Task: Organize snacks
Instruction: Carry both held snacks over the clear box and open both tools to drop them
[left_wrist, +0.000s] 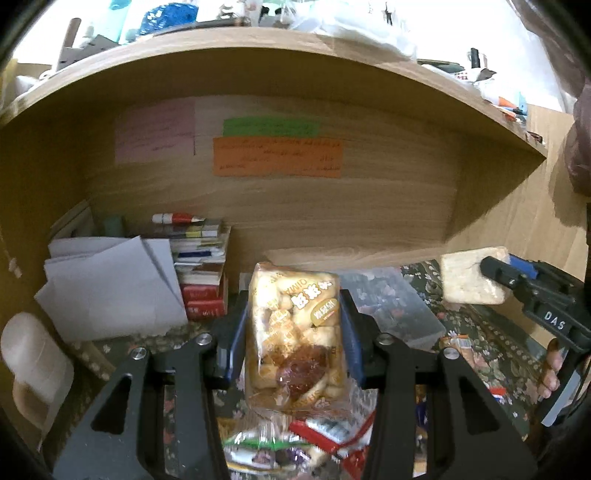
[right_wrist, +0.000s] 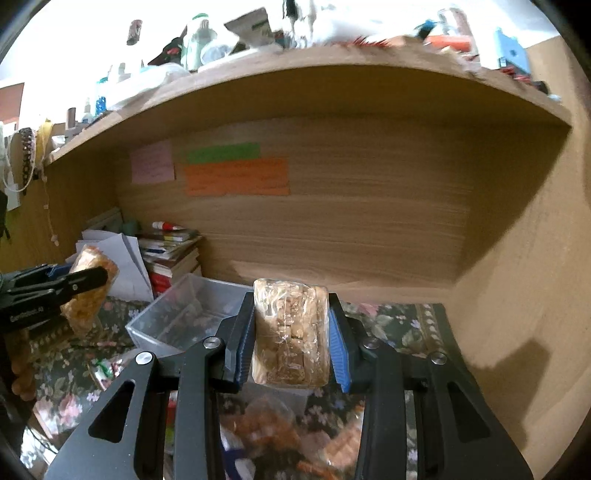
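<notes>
My left gripper (left_wrist: 294, 314) is shut on a clear bag of small golden pastries (left_wrist: 295, 332), held upright above the table. From the right wrist view that same bag (right_wrist: 90, 291) hangs at the far left in the left gripper (right_wrist: 79, 275). My right gripper (right_wrist: 291, 306) is shut on a wrapped brown square cake (right_wrist: 290, 332). Seen from the left wrist, the cake (left_wrist: 469, 275) is pale and sits at the right gripper's (left_wrist: 498, 267) tip. A clear plastic box (right_wrist: 184, 314) (left_wrist: 391, 306) lies on the table between and beyond both grippers. Loose wrapped snacks (left_wrist: 295, 439) (right_wrist: 269, 424) lie below the grippers.
A wooden shelf (left_wrist: 295, 48) overhangs the desk nook, with coloured notes (left_wrist: 277, 155) on its back wall. Stacked books (left_wrist: 203, 266) and white papers (left_wrist: 110, 288) fill the left corner. A floral cloth (right_wrist: 399, 325) covers the table. The nook's right wall (right_wrist: 517, 295) stands close.
</notes>
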